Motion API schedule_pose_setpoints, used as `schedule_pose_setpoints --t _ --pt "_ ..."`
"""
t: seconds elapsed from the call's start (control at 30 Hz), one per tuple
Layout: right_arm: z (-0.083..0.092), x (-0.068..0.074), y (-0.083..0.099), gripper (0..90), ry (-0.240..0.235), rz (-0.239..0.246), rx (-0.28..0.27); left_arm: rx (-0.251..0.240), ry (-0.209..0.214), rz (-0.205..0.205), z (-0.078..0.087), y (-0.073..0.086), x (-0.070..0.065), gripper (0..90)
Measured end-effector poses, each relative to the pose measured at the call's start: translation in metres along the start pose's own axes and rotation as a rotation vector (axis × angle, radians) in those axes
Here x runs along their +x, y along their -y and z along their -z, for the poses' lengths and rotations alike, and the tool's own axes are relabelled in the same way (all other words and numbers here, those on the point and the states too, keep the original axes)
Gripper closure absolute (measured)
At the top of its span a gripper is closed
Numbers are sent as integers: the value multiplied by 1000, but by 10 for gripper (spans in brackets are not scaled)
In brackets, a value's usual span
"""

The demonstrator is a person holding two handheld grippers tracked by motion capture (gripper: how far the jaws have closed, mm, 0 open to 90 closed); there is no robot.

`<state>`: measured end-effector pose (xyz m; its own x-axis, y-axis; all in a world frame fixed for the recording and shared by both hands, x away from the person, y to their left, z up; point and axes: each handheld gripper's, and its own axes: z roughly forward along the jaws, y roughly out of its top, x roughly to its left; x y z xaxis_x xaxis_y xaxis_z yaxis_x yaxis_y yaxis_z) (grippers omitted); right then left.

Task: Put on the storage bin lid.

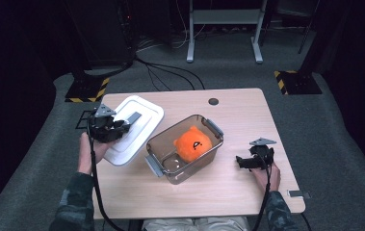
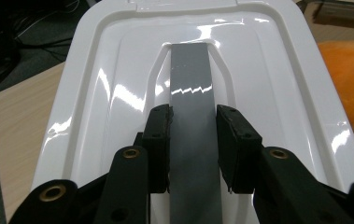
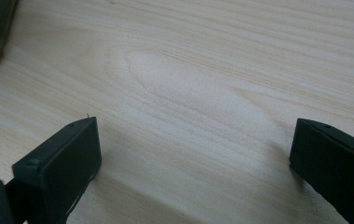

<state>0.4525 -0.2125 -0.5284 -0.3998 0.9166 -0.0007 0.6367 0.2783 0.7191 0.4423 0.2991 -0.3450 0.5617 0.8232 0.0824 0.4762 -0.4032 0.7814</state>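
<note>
The wooden table (image 1: pixel 228 192) carries a clear storage box (image 1: pixel 186 147) near its middle, open on top, with an orange plush toy (image 1: pixel 192 143) already sitting inside, so the loading looks done. What seems left is the closing. The white lid (image 1: pixel 134 126) hangs tilted over the table's left edge, well short of the box's rim, gripped by its grey centre handle (image 2: pixel 192 121). The left gripper (image 2: pixel 193 140) is clenched on that handle (both pads press its sides). The right gripper (image 3: pixel 191 163) rests near the table's right edge, jaws spread wide over bare wood, grasping nothing.
</note>
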Motion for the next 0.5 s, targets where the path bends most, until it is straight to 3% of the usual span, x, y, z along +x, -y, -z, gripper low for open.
schedule_pose_setpoints --t 0.5 --pt "-1 0 0 15 6 -7 -10 3 89 -75 -12 -29 -39 665"
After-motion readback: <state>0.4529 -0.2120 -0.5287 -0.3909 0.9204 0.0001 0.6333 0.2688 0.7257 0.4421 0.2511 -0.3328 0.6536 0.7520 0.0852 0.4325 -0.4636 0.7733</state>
